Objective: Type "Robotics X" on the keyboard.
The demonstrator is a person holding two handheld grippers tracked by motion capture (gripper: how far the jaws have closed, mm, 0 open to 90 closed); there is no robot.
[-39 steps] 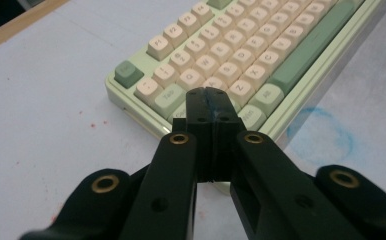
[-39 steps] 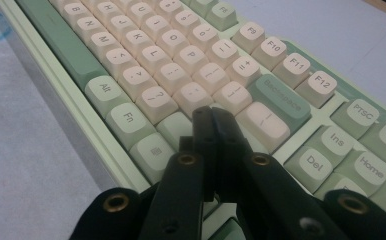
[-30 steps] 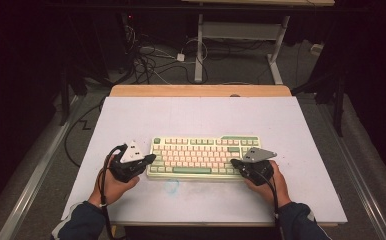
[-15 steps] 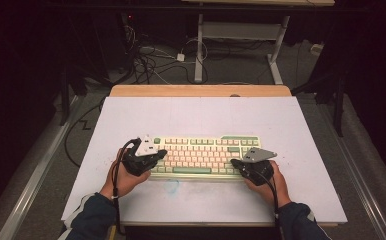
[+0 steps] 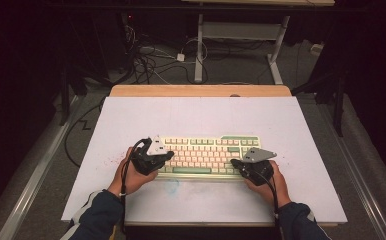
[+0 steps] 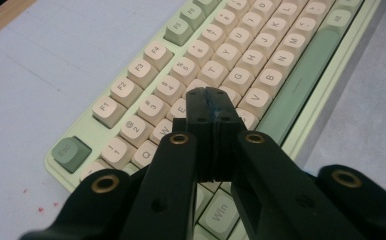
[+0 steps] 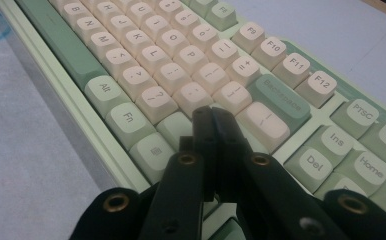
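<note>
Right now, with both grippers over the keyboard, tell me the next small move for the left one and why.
Probably dip the left gripper straight down to press a key. Its jaws are shut into one tip, poised over the keyboard around the E and D keys; whether it already touches a key isn't clear.

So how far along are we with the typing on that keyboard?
Done: both grippers are positioned over the keyboard, jaws shut so each makes a single poking tip. In hand: the left gripper sits above the keys near E and D, and the right gripper sits by the Enter end. Left: I cannot tell which keys have been pressed, so treat the typing itself as open.
</note>
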